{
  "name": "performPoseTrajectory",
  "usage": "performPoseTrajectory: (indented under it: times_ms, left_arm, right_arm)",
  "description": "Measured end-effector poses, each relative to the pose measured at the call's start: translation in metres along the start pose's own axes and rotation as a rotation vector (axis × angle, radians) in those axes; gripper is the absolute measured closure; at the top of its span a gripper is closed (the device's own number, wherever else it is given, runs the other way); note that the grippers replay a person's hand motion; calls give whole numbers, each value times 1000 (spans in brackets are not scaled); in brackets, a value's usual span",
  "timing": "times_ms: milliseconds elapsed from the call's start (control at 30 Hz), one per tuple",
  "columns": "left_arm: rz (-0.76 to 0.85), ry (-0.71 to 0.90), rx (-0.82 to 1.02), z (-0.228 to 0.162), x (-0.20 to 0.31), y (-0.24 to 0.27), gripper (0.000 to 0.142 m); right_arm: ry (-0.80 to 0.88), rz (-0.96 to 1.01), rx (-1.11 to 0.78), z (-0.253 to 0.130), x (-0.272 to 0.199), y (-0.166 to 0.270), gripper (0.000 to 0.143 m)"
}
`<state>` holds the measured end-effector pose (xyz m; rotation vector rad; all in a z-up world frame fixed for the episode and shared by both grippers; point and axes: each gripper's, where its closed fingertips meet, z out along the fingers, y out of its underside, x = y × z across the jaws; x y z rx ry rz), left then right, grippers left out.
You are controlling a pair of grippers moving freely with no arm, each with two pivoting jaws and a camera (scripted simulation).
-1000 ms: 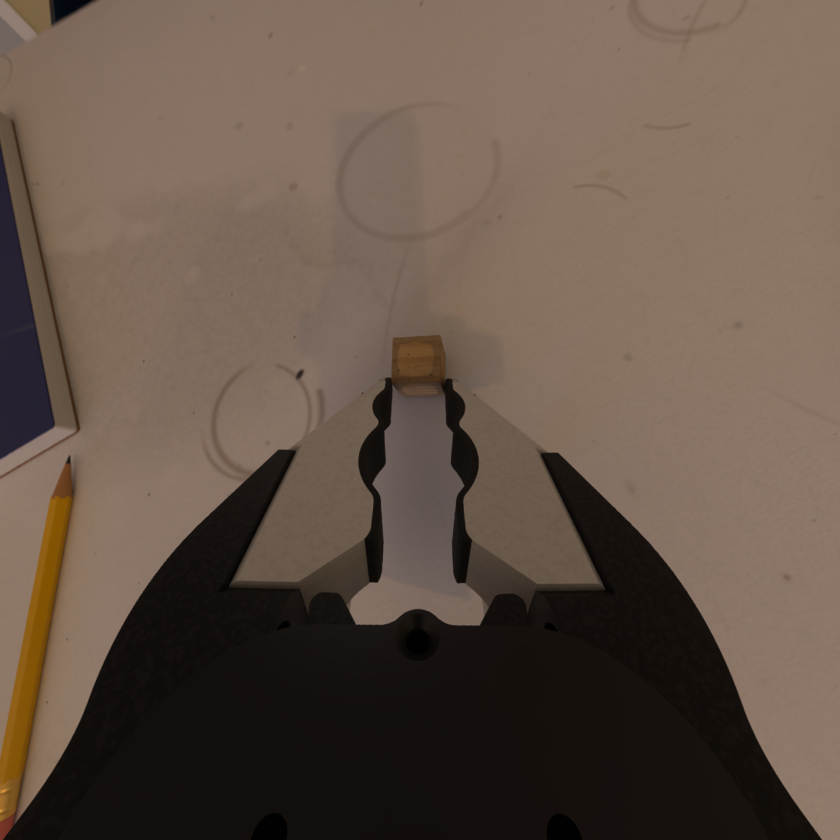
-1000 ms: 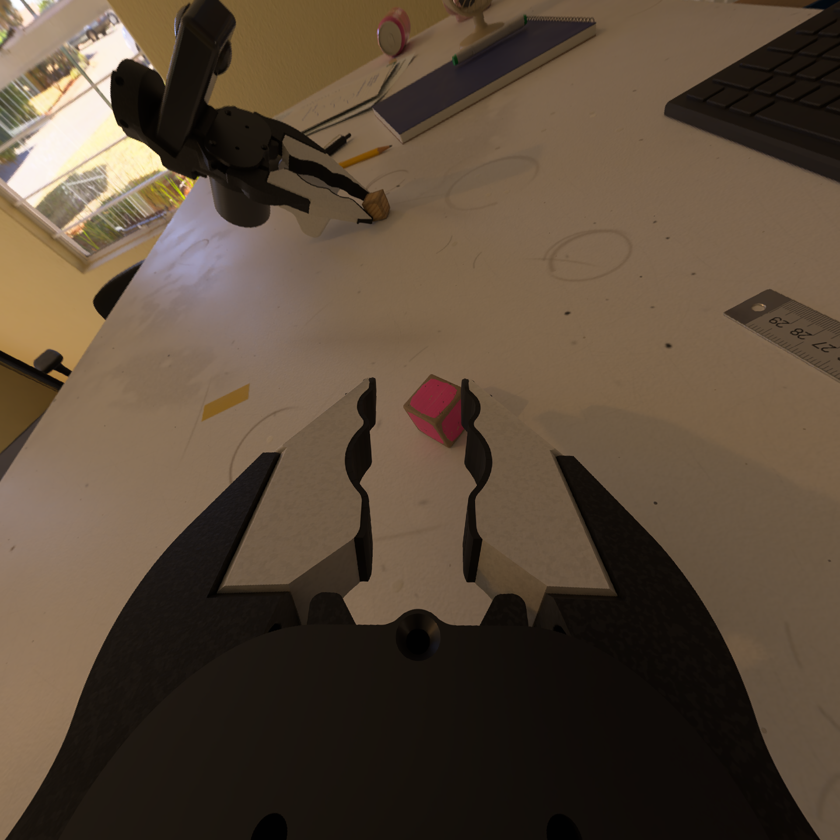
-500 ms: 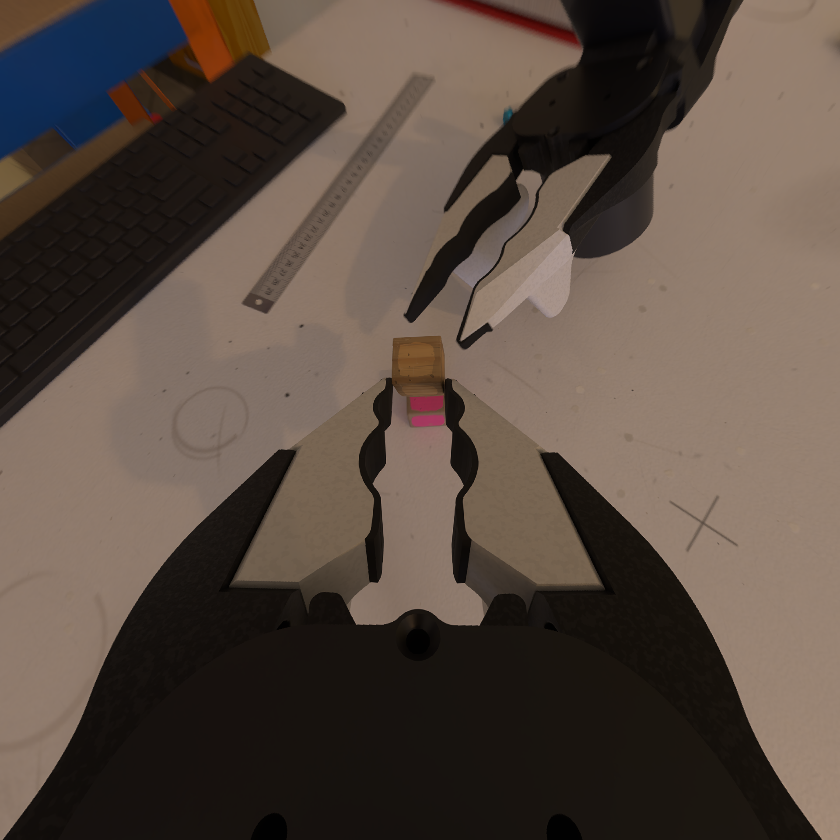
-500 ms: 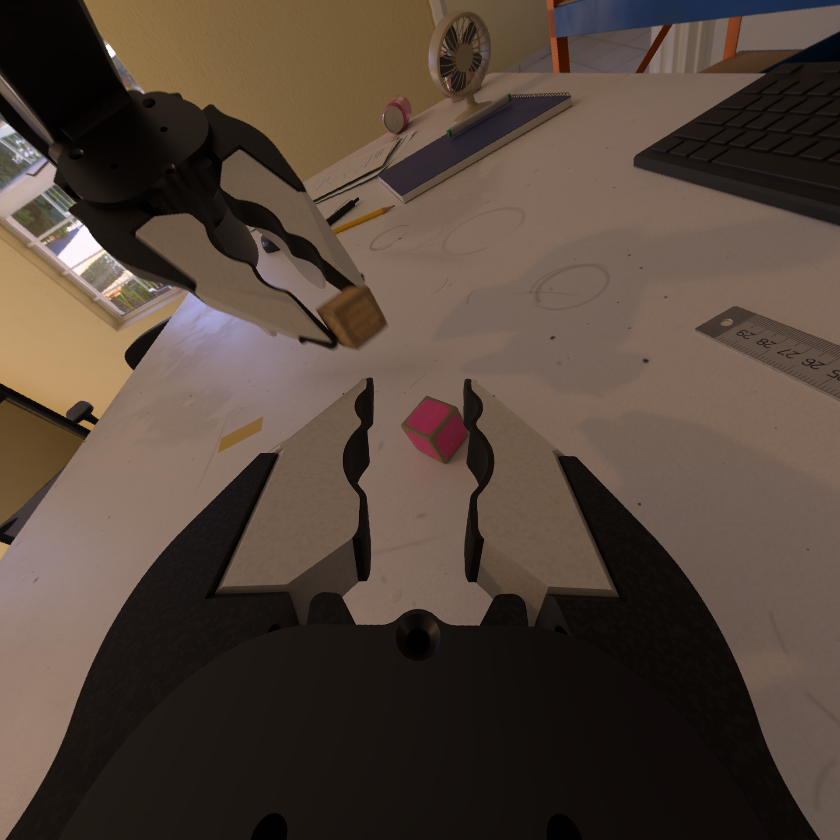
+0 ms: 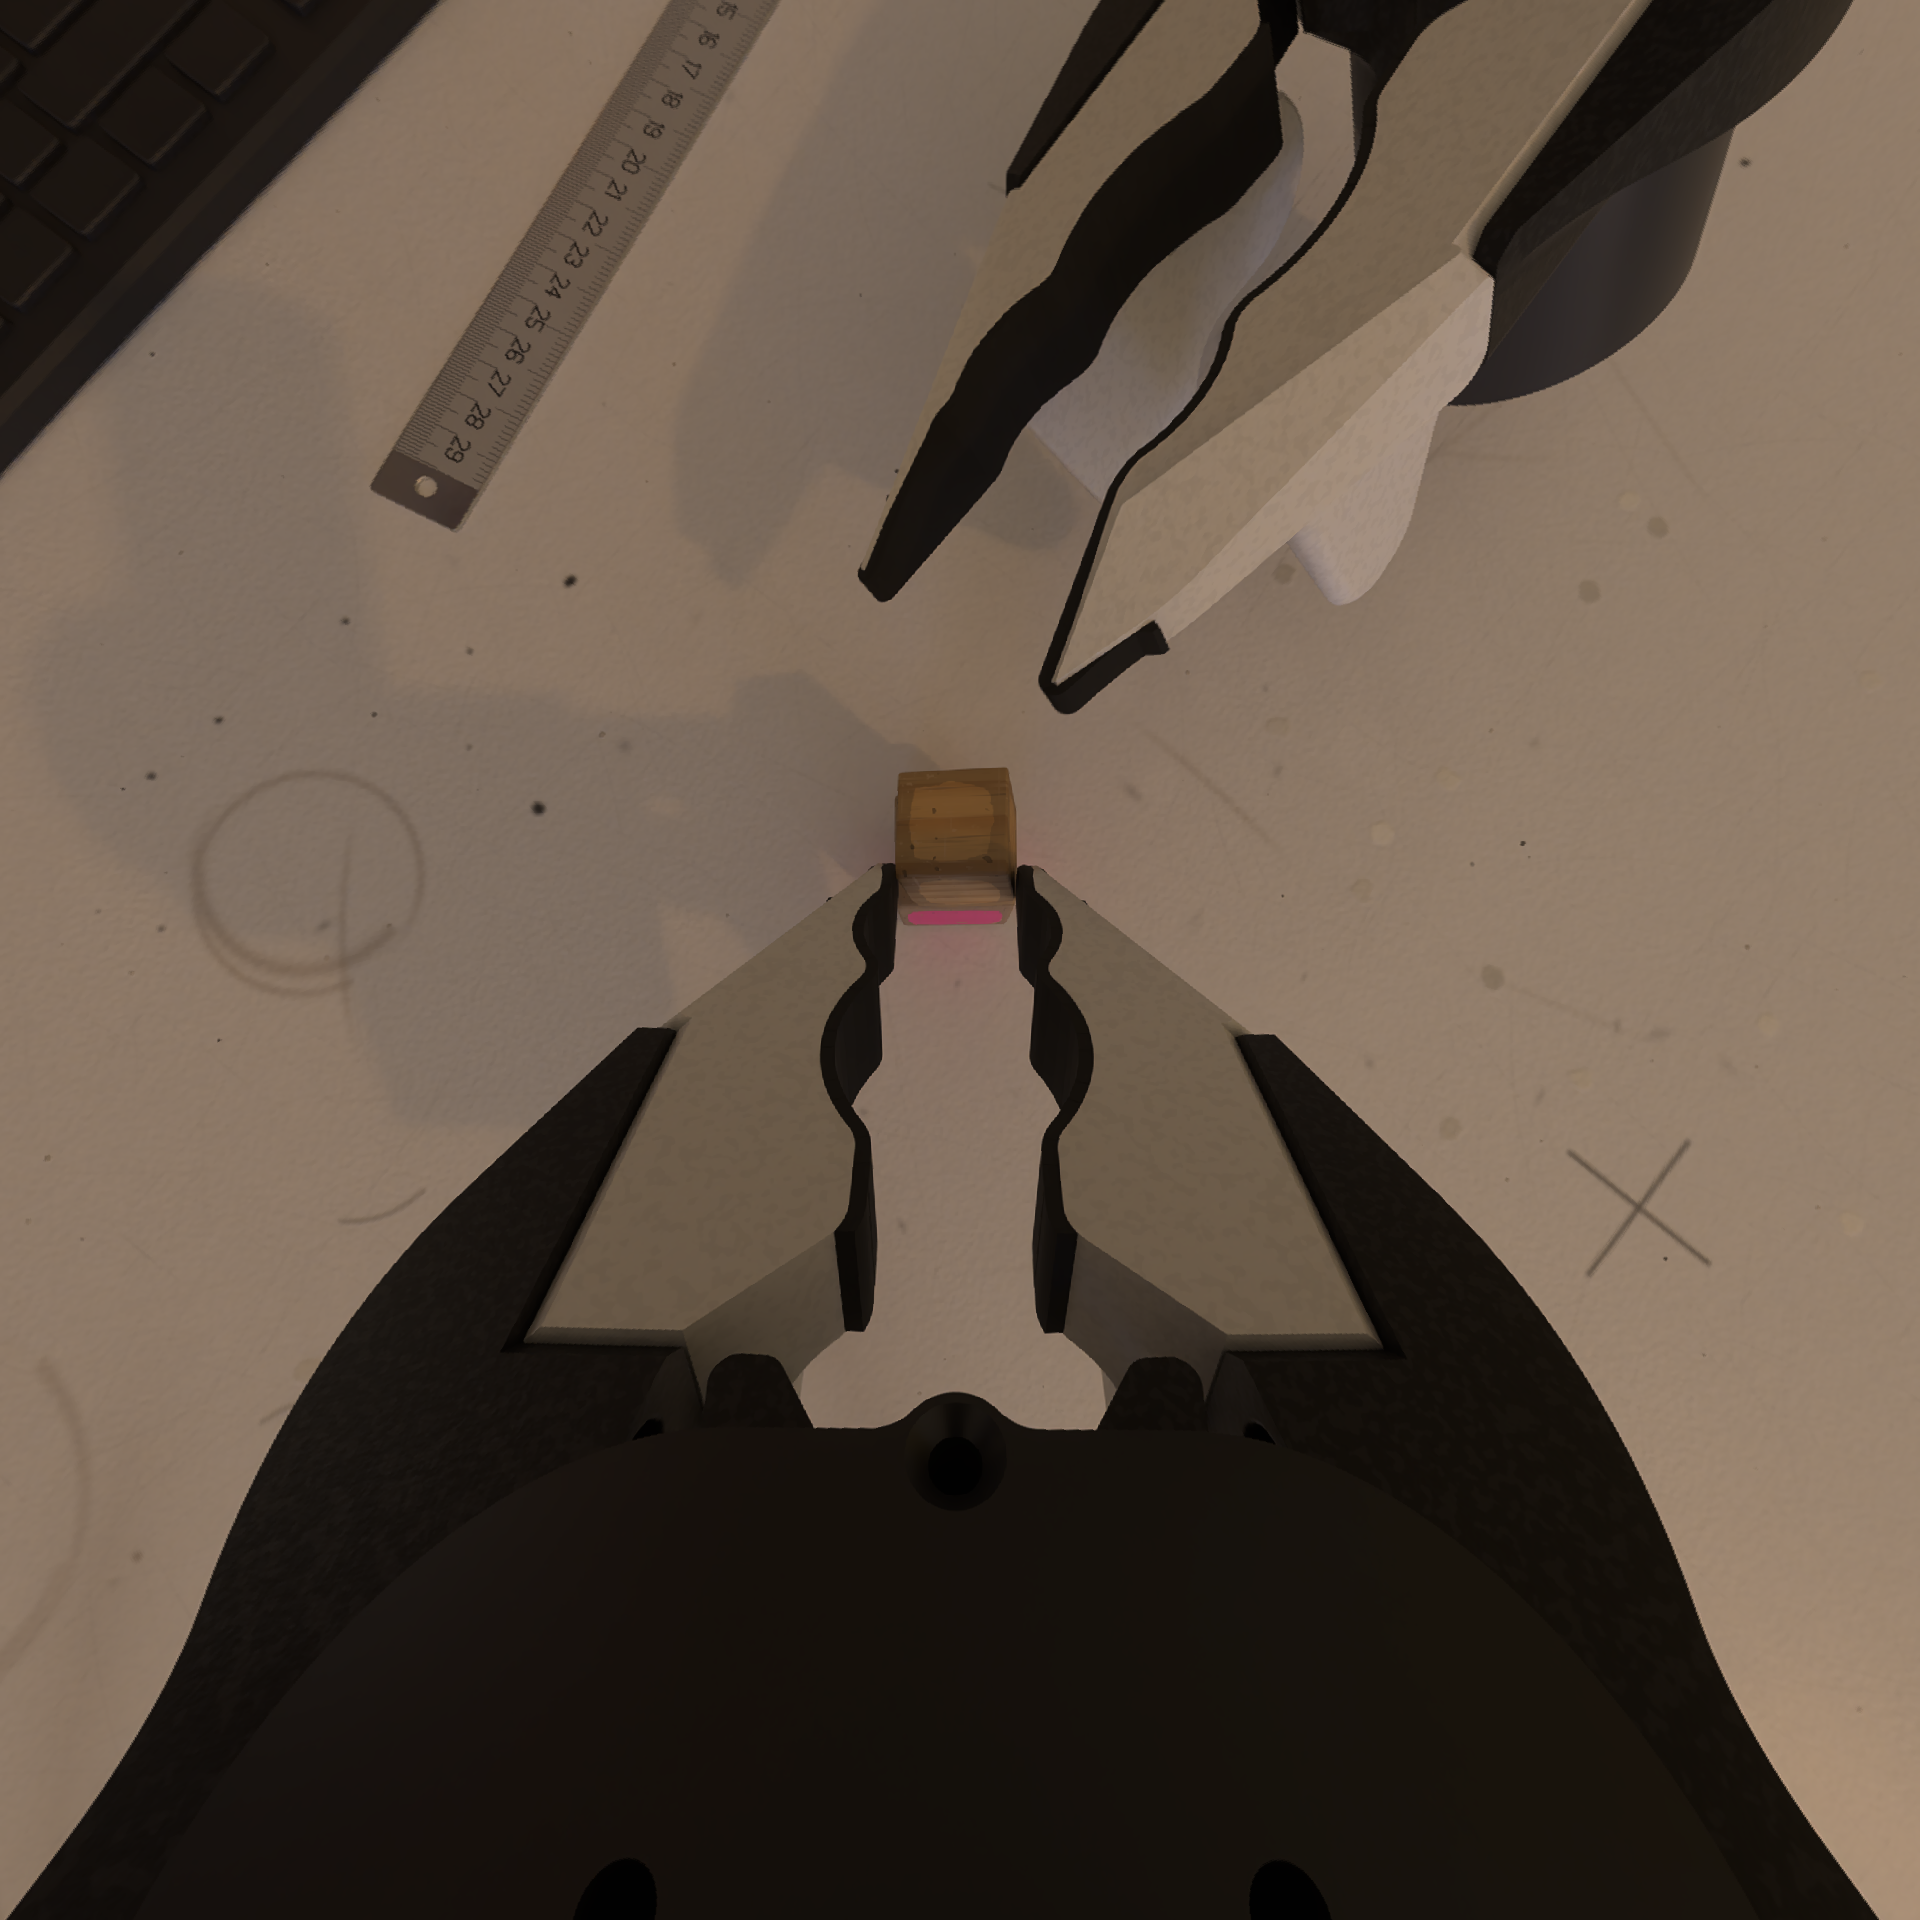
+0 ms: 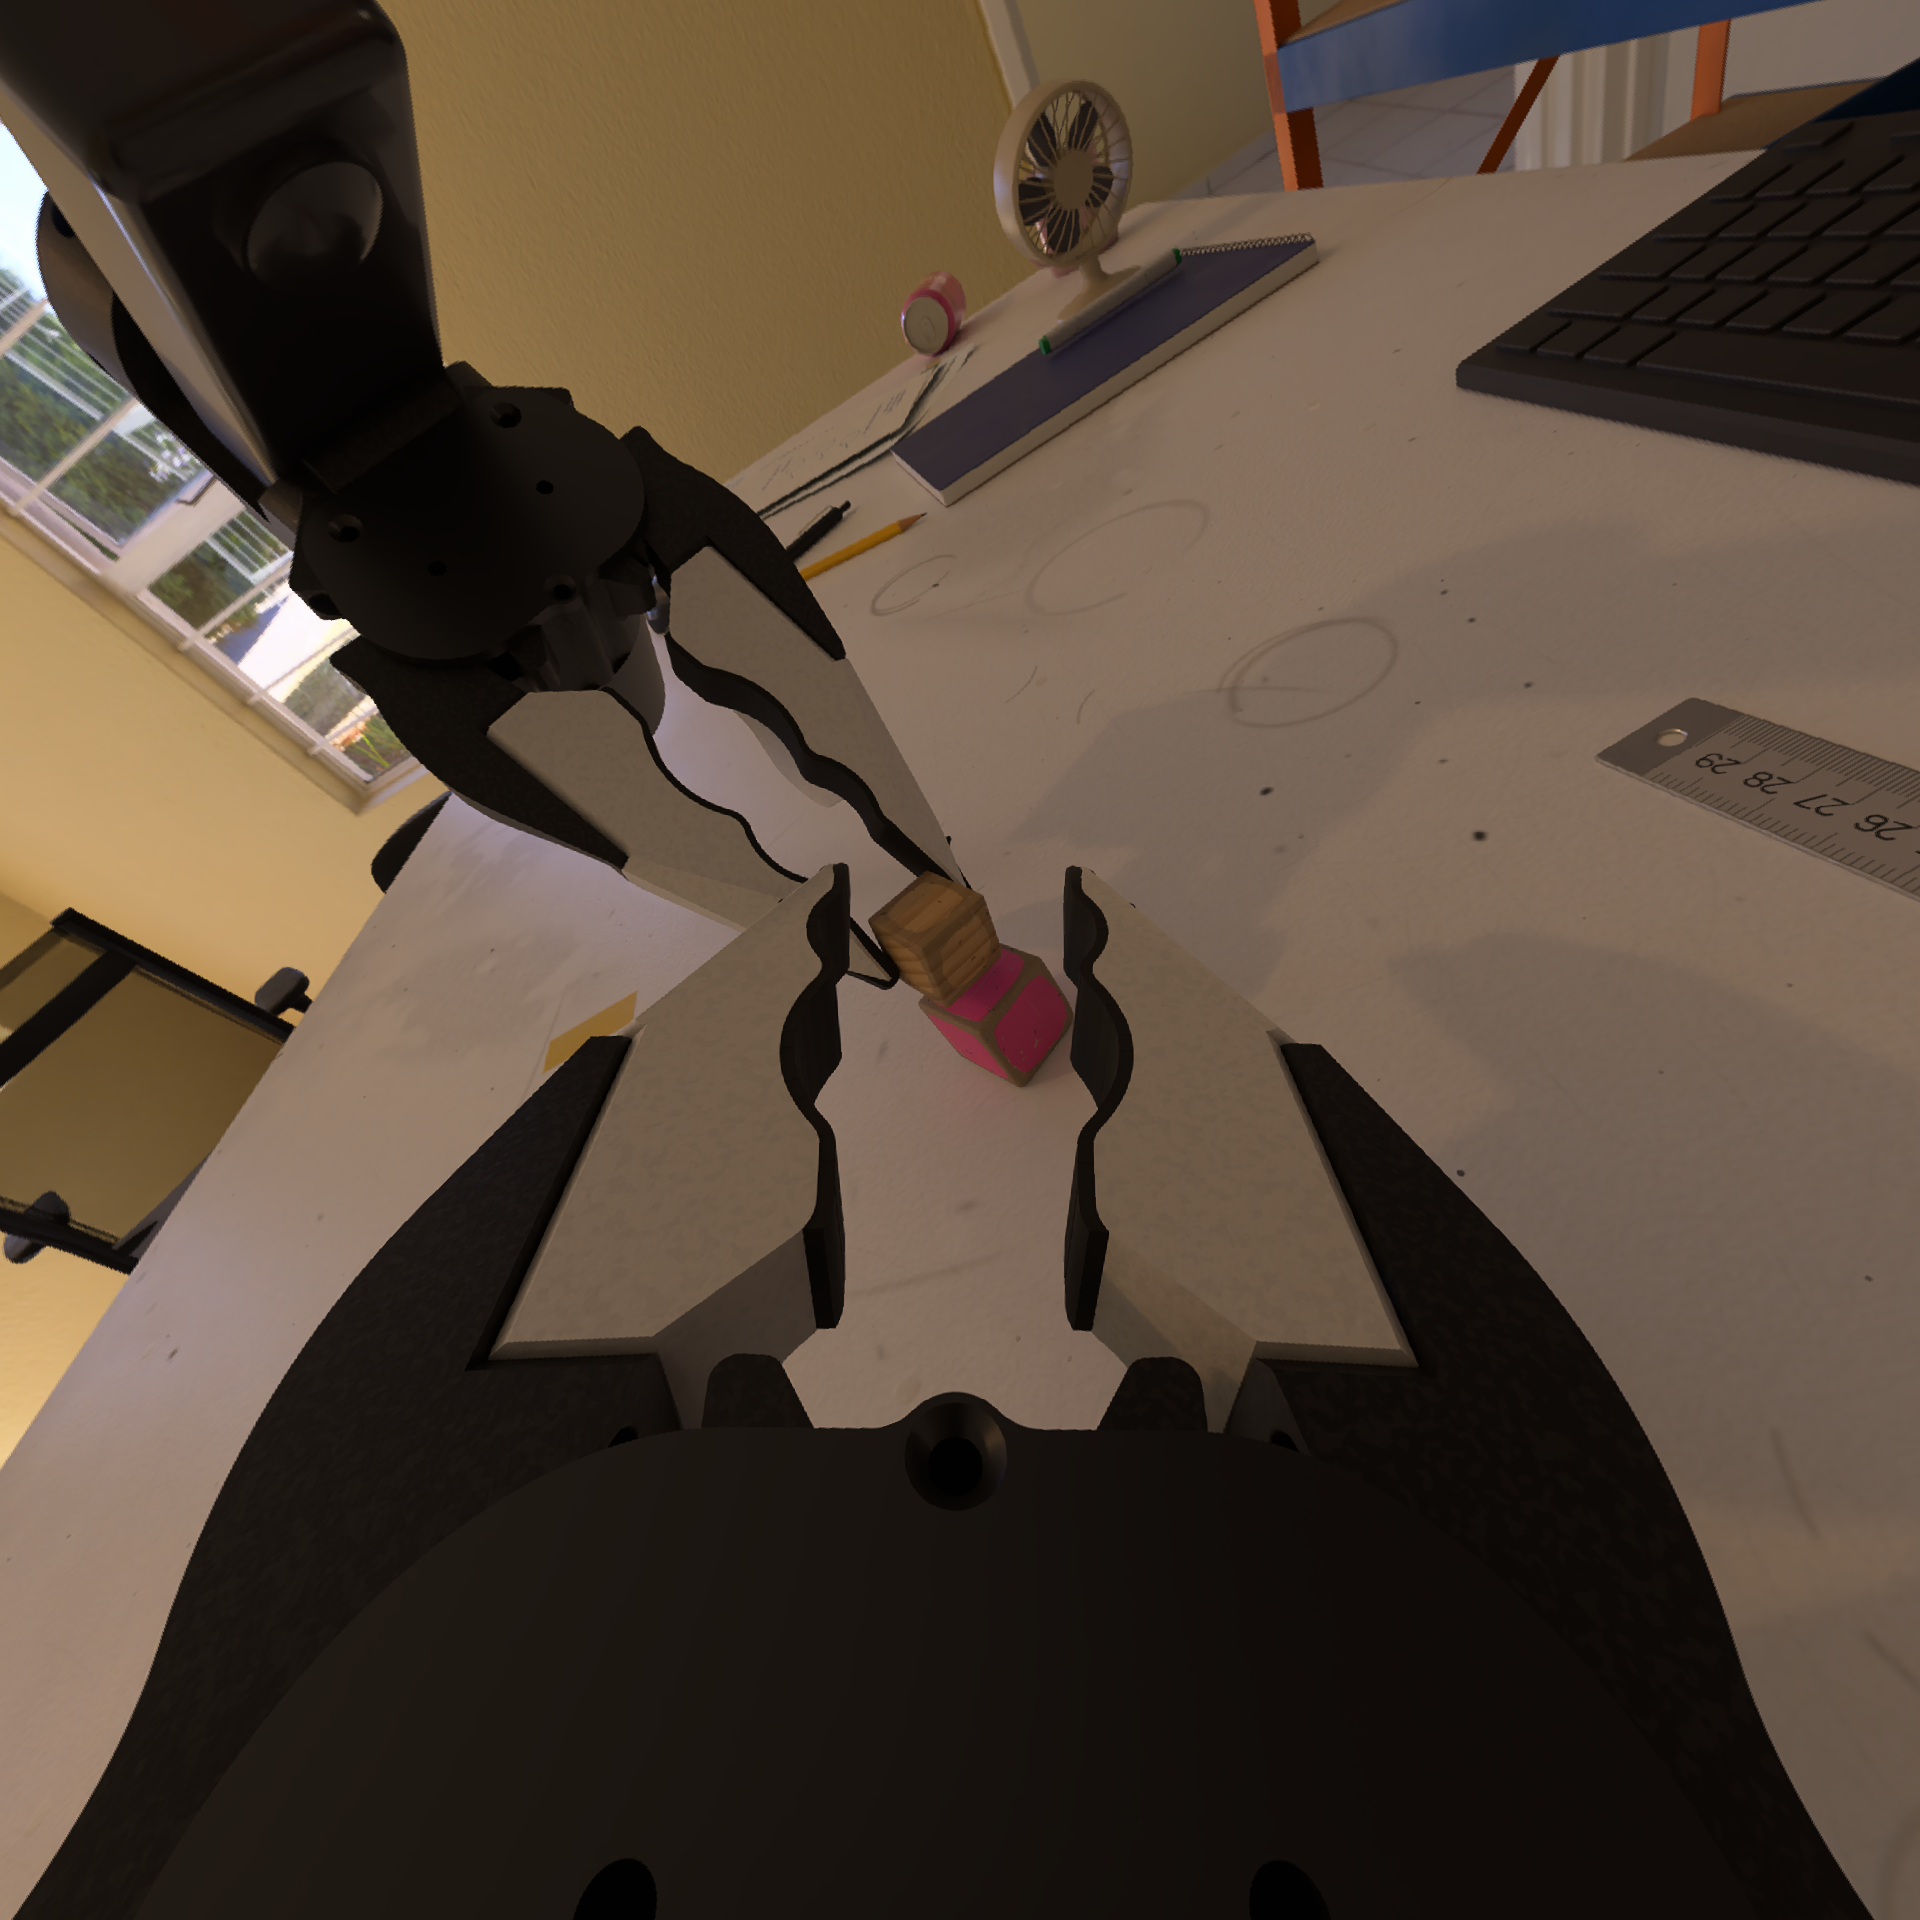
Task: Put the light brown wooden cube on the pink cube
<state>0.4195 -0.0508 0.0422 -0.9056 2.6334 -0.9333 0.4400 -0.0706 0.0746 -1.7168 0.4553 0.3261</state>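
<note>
The light brown wooden cube [image 5: 954, 831] is held between the fingertips of my left gripper [image 5: 954, 885], which is shut on it. Only a thin strip of the pink cube [image 5: 956, 918] shows beneath it. In the right wrist view the wooden cube [image 6: 935, 945] sits against the top of the pink cube [image 6: 1003, 1023], offset toward its far left corner. The left gripper [image 6: 920, 935] reaches down from the upper left. My right gripper [image 6: 954, 883] is open and empty, with a finger on each side of the two cubes. It also shows in the left wrist view [image 5: 977, 639], just beyond the cubes.
A metal ruler [image 6: 1787, 790] lies to the right on the white table [image 6: 1455, 1039], with a black keyboard [image 6: 1714, 312] beyond it. At the back are a blue notebook [image 6: 1101, 364], a small fan [image 6: 1070, 187] and a yellow pencil [image 6: 862, 540].
My left gripper has carried the wooden cube across the table from near the notebook and lowered it onto the pink cube. My right gripper has stayed open around the pink cube.
</note>
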Motion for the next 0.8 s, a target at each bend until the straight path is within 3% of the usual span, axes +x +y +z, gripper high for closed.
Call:
performPoseTrajectory:
  times_ms: [233,500,600,667,800]
  left_arm:
    - [16,-21,-22,6,1,3,122]
    - [-4,25,68,-6,-5,-2,79]
    - [-28,58,297,-34,-20,-13,73]
    - [-73,0,519,-59,-43,-17,73]
    - [-348,-104,969,-98,-84,6,79]
  right_arm:
    - [1,-3,-5,1,0,1,102]
    - [-1,-2,3,0,-1,-1,102]
    - [-2,4,16,-1,0,-2,102]
    - [6,1,11,-1,1,-2,102]
    - [66,-39,-7,1,3,1,103]
